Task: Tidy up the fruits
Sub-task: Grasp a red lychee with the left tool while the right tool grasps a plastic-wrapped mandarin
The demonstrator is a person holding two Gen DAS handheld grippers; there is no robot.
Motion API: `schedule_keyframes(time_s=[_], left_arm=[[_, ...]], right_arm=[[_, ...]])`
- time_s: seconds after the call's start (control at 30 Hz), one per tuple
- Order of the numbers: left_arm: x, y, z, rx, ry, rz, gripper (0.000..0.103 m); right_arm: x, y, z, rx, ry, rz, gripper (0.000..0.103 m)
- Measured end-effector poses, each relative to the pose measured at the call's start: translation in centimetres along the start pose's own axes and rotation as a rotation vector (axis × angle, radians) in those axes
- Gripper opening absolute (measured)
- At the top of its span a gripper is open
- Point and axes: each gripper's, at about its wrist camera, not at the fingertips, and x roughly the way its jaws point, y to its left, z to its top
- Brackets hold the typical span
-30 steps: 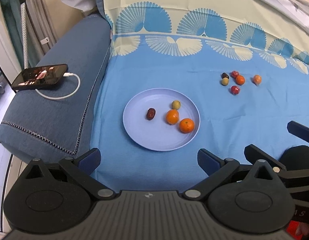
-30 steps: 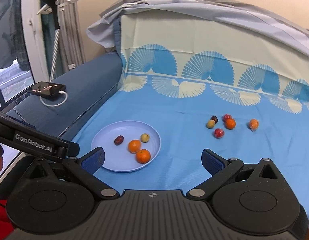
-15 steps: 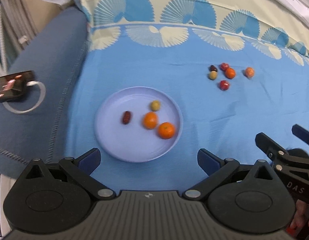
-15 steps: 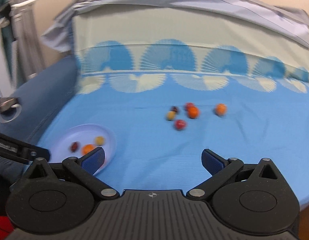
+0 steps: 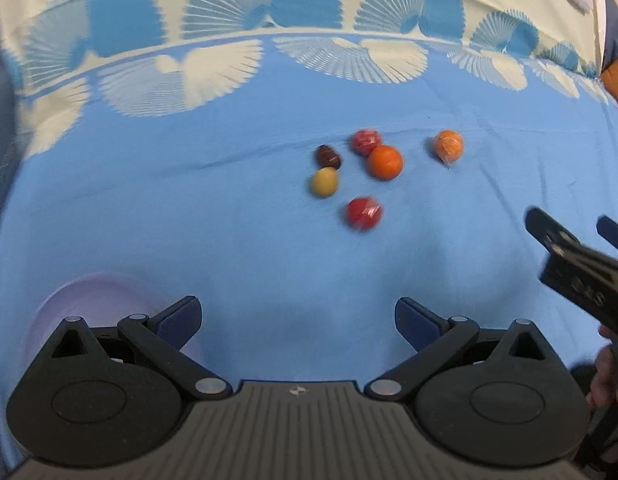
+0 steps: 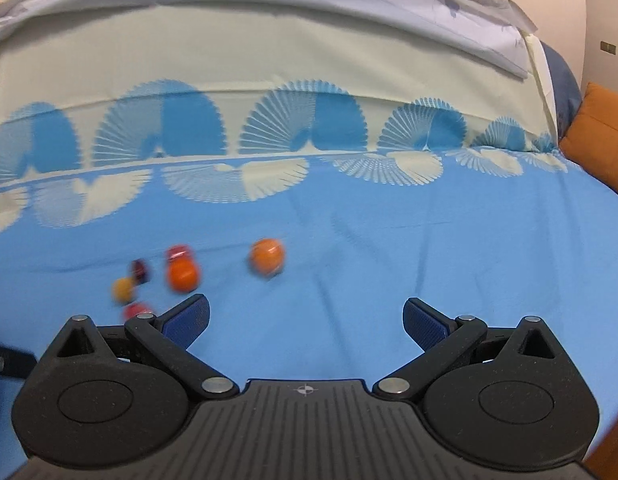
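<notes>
Several small fruits lie on the blue sheet ahead of both grippers: a red one (image 5: pixel 364 212), a yellow one (image 5: pixel 324 182), a dark brown one (image 5: pixel 328 156), an orange one (image 5: pixel 385 162), another red one (image 5: pixel 365 142) and a wrapped orange one (image 5: pixel 448 145). The wrapped orange one also shows in the right wrist view (image 6: pixel 266 257). The lilac plate (image 5: pixel 89 296) is at lower left, mostly hidden behind my left gripper (image 5: pixel 297 316), which is open and empty. My right gripper (image 6: pixel 305 318) is open and empty; it also shows in the left wrist view (image 5: pixel 573 232).
The sheet's cream band with blue fan patterns (image 6: pixel 309 120) rises at the back. An orange cushion (image 6: pixel 601 136) sits at the far right. Bare blue sheet lies between the grippers and the fruits.
Both grippers have swung right and forward, from the plate toward the loose fruits. The plate has slid to the lower left edge of the left wrist view and left the right wrist view.
</notes>
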Motion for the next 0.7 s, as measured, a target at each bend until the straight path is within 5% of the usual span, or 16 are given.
schedule_keyframes(time_s=[0.37,0.7], left_arm=[[10.9,-3.2,5.7,-0.015,0.04,-0.018,0.103],[12.9,-3.0,6.0,-0.007,0.023,0.015,0.103]], right_arm=[[15.2,1.5,1.9,-0.021,0.085,0.047,0.102],[17.8,2.2,1.3,-0.041,0.07,0.048,0.102]])
